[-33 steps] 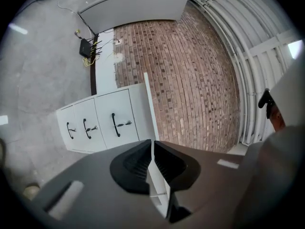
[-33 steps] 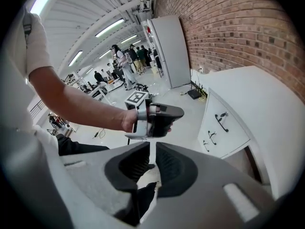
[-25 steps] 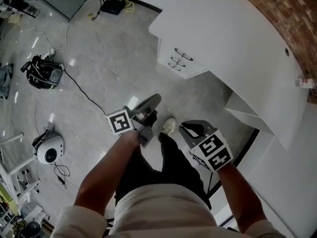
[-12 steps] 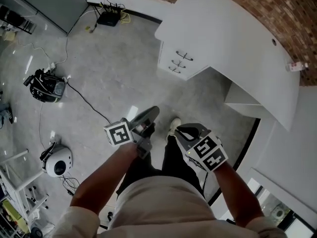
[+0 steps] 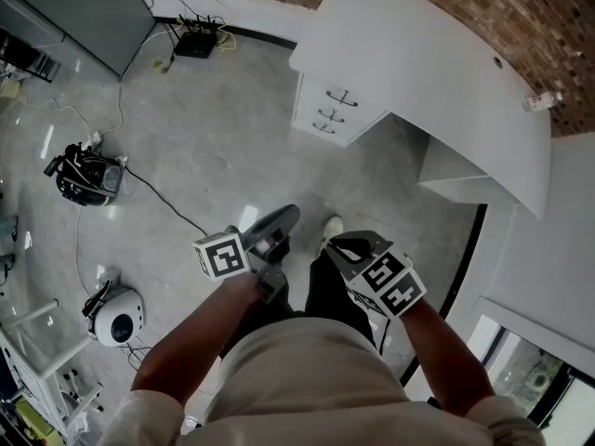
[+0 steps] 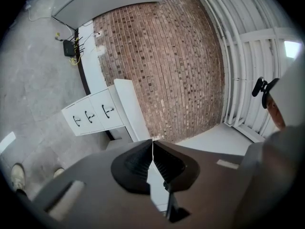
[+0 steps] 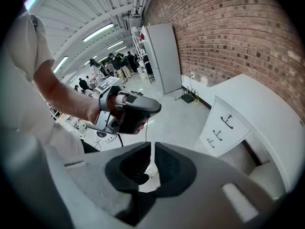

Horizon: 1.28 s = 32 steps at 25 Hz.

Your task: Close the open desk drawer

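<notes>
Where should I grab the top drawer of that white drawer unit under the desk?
By its dark handle, coming straight at the drawer front from the floor side. The front is flat; only the handle stands off it. The left gripper and right gripper are both shut, so open one first.

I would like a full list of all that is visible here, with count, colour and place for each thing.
desk: one, white, along the brick wall, upper right
drawer unit: one, white, three dark handles, under the desk's left end
black box: one, with cables, floor by the wall
black gear: one, floor, left
round device: one, white, floor, lower left
cabinet: one, grey, upper left
left gripper: one, grey, shut, empty
right gripper: one, dark, shut, empty
</notes>
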Each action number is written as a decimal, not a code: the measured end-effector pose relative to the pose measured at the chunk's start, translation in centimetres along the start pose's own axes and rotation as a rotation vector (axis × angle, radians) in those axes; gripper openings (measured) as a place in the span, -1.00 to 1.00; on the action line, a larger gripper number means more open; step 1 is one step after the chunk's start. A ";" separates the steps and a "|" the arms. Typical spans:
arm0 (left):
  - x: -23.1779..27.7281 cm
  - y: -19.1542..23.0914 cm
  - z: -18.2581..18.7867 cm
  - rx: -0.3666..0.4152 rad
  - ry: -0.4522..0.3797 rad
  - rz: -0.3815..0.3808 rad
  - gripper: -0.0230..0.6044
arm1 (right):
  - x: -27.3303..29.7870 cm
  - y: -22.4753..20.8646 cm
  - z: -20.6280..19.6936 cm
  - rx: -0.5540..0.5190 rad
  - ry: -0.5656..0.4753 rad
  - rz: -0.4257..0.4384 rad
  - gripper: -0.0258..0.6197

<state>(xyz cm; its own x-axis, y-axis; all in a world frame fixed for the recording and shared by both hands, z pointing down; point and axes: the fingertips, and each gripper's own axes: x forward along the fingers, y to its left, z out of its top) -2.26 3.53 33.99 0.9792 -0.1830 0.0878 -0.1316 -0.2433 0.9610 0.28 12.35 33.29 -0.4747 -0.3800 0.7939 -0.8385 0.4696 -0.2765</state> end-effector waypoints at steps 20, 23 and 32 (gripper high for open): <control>-3.7 -1.4 -0.8 0.084 0.090 -0.018 -0.89 | -0.4 4.5 1.2 0.036 -0.036 -0.029 -0.88; -3.6 -1.5 -1.6 0.045 0.121 -0.041 -0.89 | -0.5 4.5 1.4 0.045 -0.041 -0.043 -0.89; -3.4 -2.9 -1.1 0.136 0.139 -0.066 -0.89 | -1.3 4.9 1.6 0.046 -0.064 -0.065 -0.89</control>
<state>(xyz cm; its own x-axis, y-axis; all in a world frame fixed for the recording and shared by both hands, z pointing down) -5.01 5.91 31.22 0.9970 -0.0317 0.0701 -0.0769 -0.3783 0.9225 -3.63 13.84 30.06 -0.4340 -0.4593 0.7750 -0.8788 0.4054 -0.2518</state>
